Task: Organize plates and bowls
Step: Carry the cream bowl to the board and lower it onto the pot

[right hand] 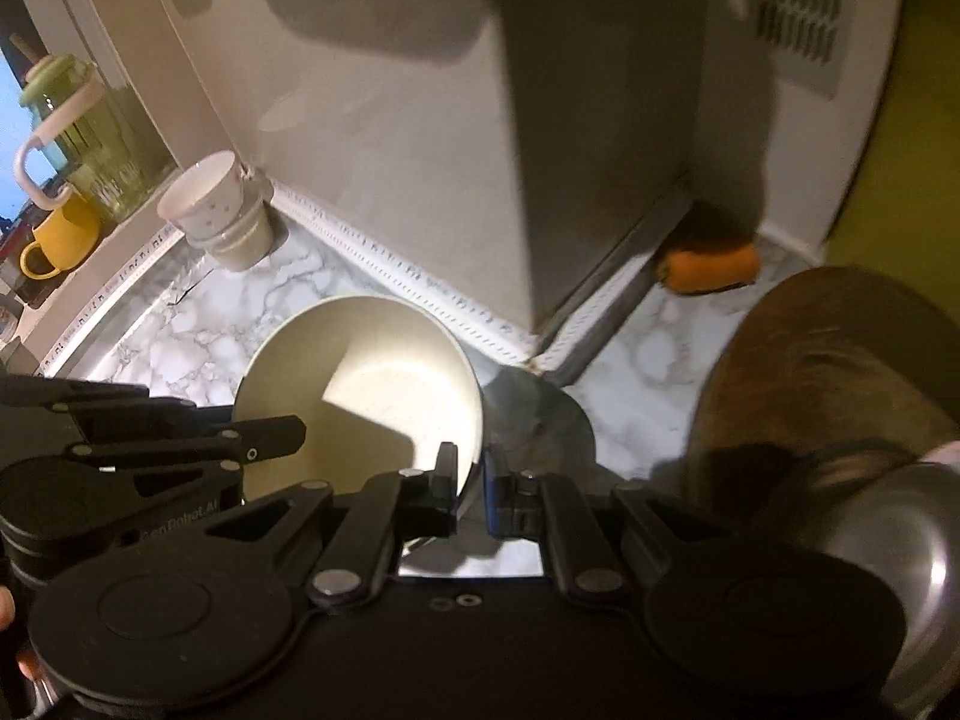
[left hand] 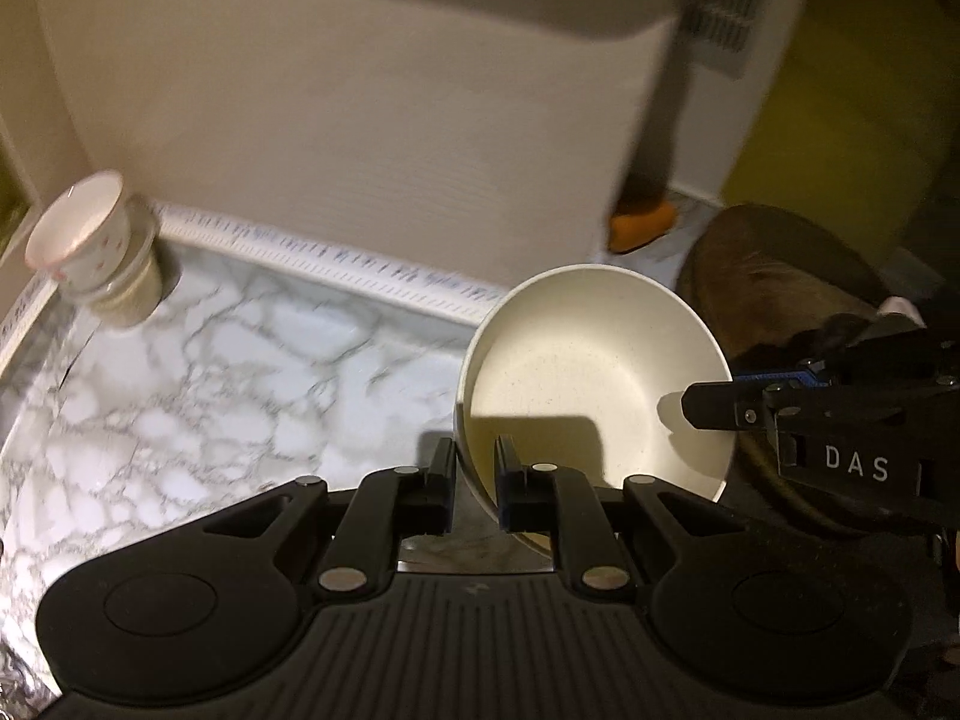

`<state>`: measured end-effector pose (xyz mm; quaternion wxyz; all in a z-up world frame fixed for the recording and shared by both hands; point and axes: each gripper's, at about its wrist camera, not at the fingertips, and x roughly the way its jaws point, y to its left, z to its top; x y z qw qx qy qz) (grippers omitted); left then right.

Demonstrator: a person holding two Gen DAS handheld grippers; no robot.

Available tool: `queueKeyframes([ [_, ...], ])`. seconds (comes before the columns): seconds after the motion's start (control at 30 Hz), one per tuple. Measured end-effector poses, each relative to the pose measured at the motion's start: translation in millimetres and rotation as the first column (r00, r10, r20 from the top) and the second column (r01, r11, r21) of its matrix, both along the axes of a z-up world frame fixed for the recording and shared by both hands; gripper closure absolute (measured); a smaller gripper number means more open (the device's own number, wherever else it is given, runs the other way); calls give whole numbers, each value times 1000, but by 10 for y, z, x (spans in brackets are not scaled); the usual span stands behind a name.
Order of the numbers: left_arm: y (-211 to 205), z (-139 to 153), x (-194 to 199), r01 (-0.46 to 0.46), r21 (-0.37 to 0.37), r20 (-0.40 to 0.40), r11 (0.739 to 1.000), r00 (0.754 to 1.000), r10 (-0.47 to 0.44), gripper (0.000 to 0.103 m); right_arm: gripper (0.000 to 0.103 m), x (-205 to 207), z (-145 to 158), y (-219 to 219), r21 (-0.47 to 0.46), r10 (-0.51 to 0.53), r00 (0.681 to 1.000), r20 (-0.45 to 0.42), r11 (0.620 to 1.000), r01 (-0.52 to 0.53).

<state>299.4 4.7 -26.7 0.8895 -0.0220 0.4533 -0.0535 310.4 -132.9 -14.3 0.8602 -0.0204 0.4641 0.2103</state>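
Gripping opposite sides of one cream bowl (left hand: pixel 594 372), two grippers are seen low in the views. The left gripper (left hand: pixel 474 468) is clamped on the bowl's near-left rim, one finger outside the wall and one inside. The right gripper (right hand: pixel 471 474) is likewise clenched on the bowl's right rim, its fingers straddling the wall. Each gripper is also seen from the other's camera, reaching in from the side. The bowl is held tilted above the marble counter (left hand: pixel 210 372), its shadow cast on the surface below.

Beyond it, two stacked cups (right hand: pixel 219 216) are seen near the white wall's patterned trim. One brown wooden board (right hand: pixel 828 372) is placed to the right, with one steel bowl (right hand: pixel 900 540) at the frame's edge. One orange sponge (right hand: pixel 711 267) is tucked in the far corner. On the sill, one green jar (right hand: pixel 78 132) and one yellow mug (right hand: pixel 60 240) are visible.
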Motion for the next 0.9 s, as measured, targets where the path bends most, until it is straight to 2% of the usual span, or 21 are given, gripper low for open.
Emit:
queueKeyframes([
  [0.23,-476,385,-95,104,-2,64,995,993,-104,91,94,-236,339,-517,8,-65,997,45,998,65],
  [0.5,-1173,705,-107,241,-2,125,971,963,-239,91,93,-467,662,-1203,-5,-166,979,119,986,168],
  [0.7,-1679,691,-50,322,-7,114,947,941,-319,91,93,-549,637,-1624,-26,-256,960,116,965,260],
  [0.9,-2038,542,61,386,-18,84,922,920,-384,91,93,-547,511,-1959,-29,-328,940,90,943,331],
])
